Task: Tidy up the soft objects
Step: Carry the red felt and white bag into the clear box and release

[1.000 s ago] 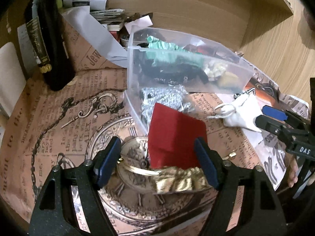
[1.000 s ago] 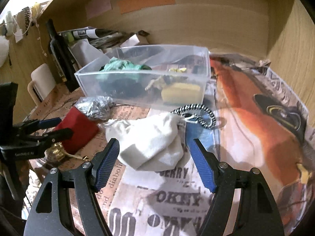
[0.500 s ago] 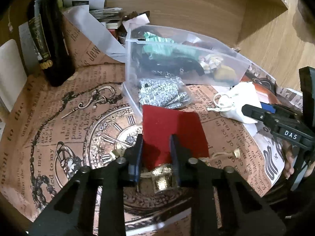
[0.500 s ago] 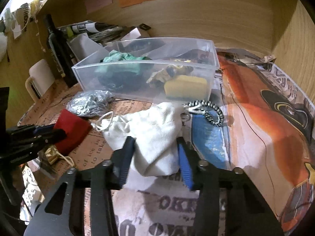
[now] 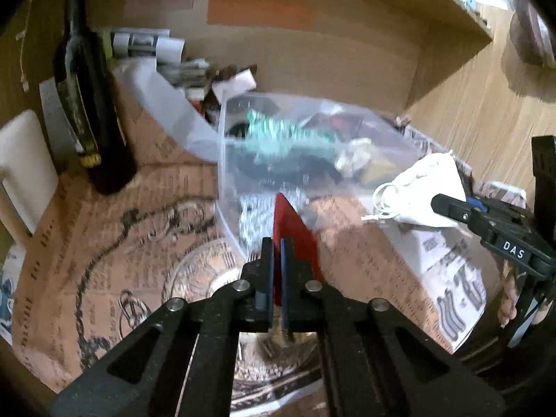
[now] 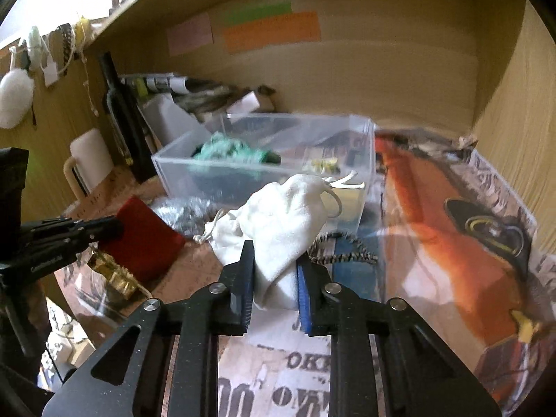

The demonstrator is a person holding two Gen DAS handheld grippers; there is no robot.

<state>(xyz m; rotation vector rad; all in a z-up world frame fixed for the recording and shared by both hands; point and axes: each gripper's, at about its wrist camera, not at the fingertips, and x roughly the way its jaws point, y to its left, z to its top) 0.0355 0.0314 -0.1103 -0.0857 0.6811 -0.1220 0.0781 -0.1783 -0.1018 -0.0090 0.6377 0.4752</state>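
My left gripper (image 5: pixel 274 267) is shut on a red cloth pouch (image 5: pixel 293 232) and holds it lifted above the table; the pouch also shows in the right wrist view (image 6: pixel 142 236). My right gripper (image 6: pixel 274 285) is shut on a white drawstring pouch (image 6: pixel 285 215), lifted off the table; the pouch shows in the left wrist view (image 5: pixel 424 191) too. A clear plastic bin (image 6: pixel 368 139) behind them holds a green cloth (image 6: pixel 226 149), dark fabric and a yellow item. A silver pouch (image 6: pixel 184 208) lies beside the bin.
A dark wine bottle (image 5: pixel 90 104) stands at the back left beside a white mug (image 6: pixel 90 163). Papers (image 5: pixel 146 45) pile against the back wall. A black-and-white cord (image 6: pixel 344 253) and a gold pouch (image 6: pixel 118 278) lie on the newspaper-covered table (image 6: pixel 434 229).
Both grippers closed from open: the left on the red pouch, the right on the white pouch. Both pouches have been lifted off the table toward the bin.
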